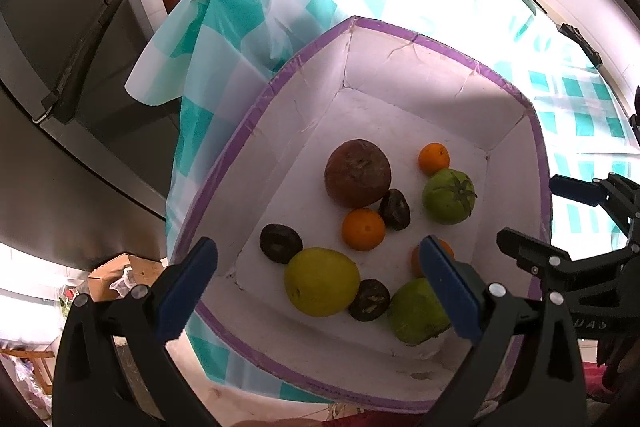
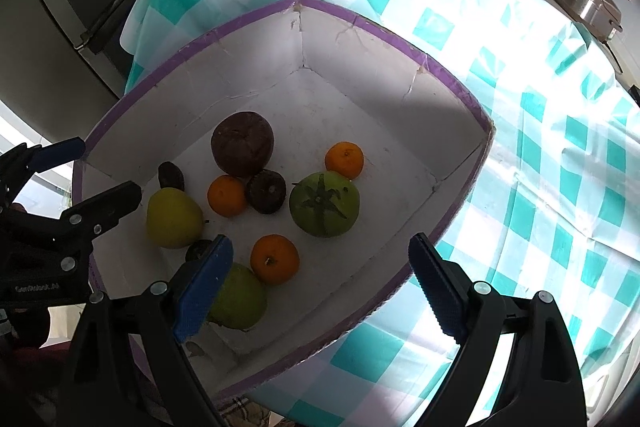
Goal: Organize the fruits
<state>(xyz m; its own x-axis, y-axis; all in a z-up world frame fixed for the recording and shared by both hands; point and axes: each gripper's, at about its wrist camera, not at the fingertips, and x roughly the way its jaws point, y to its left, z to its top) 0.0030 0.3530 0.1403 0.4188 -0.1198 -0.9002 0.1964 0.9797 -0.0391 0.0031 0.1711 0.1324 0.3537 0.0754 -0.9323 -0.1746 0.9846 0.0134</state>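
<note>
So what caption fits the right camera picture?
Open hand-held gripper above a white box of fruit on a checked tablecloth.

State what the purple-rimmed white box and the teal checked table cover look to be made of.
Purple-rimmed white box: likely matte foam or coated card; its walls show cracks and torn corners. Teal checked table cover: likely thin glossy plastic sheet; it wrinkles, glares, and looks translucent.
</note>
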